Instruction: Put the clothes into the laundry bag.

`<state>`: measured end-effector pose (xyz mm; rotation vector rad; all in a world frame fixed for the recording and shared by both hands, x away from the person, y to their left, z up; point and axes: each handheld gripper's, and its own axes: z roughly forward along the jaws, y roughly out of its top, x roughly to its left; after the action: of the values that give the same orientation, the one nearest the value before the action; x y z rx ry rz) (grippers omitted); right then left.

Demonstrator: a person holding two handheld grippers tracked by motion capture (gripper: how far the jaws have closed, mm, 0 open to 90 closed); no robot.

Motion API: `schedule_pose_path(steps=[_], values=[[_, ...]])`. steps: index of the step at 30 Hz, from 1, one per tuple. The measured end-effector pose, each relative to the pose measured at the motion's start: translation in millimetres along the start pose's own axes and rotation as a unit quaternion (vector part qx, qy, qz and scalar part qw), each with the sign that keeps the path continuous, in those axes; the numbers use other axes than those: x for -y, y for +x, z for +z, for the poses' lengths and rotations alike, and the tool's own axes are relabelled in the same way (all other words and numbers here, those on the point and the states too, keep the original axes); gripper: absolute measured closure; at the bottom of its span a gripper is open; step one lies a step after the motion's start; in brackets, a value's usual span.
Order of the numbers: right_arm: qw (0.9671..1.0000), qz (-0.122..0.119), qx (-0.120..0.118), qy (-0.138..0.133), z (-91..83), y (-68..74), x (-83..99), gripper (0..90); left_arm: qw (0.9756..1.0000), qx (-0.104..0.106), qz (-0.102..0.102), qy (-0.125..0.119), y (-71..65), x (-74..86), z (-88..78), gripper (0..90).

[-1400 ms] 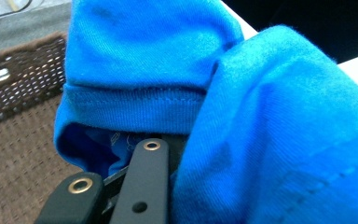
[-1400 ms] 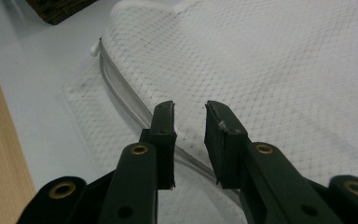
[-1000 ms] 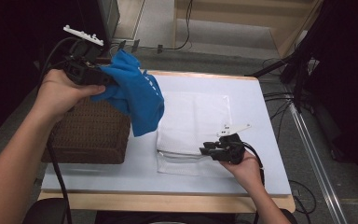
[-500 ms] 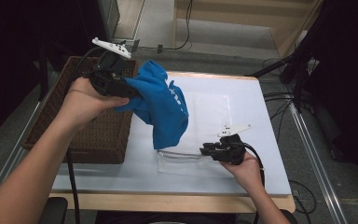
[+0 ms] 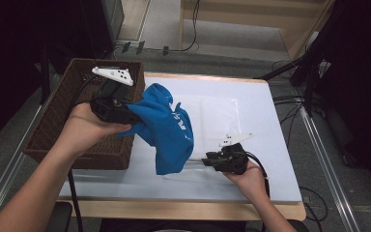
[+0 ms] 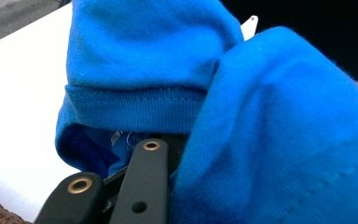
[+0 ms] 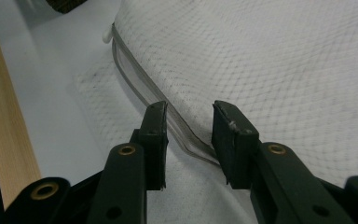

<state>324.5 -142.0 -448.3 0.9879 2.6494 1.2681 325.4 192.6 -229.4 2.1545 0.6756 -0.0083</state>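
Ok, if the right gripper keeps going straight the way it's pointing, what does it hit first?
Most likely the white mesh bag: its zipper edge lies between the open jaws of the right gripper, just ahead of the pads.

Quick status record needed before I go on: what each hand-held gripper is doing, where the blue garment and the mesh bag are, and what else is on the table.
left hand-held gripper: shut on blue garment, held beside the basket
blue garment: bunched, hanging from the left jaws over the table
right hand-held gripper: open, jaws either side of the bag's zipper edge; they have just been opening
white mesh bag: lying flat on the table
wicker basket: at the table's left edge
table: white top
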Motion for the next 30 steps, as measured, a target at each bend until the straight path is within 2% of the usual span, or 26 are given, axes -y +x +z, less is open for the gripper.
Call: schedule_pose_path(steps=[3,7,11,21,24,26,29,30], values=[[0.9999,0.0,0.005,0.011,9.1,0.9,0.2,67.0,1.0,0.001,0.003,0.002,-3.0,3.0,1.4,75.0],[0.9991,-0.01,0.026,0.031,21.6,-2.2,0.4,67.0,0.9999,0.003,0.008,0.007,-7.2,5.8,4.6,75.0],[0.9987,-0.007,0.037,0.034,31.0,-8.1,-1.3,67.0,0.9999,0.006,0.01,0.012,-9.9,8.7,7.2,74.9],[0.9984,-0.013,0.048,0.027,35.5,-22.2,-8.8,67.7,0.9999,0.01,0.01,0.009,-11.0,9.0,7.2,74.9],[0.9987,-0.005,0.05,0.009,30.9,-26.7,-12.2,69.0,0.9999,0.01,0.008,0.009,-9.6,9.4,8.1,74.9],[0.9983,-0.013,0.054,0.02,29.9,-28.4,-13.4,70.0,0.9999,0.01,0.007,0.011,-8.5,9.8,9.5,74.9],[0.9981,-0.01,0.054,0.027,31.4,-29.5,-11.0,70.1,0.9999,0.011,0.004,0.011,-7.5,11.2,11.5,74.9],[0.9979,-0.019,0.056,0.026,32.0,-28.7,-9.7,69.3,0.9999,0.011,0.003,0.011,-7.5,11.5,11.7,74.9]])
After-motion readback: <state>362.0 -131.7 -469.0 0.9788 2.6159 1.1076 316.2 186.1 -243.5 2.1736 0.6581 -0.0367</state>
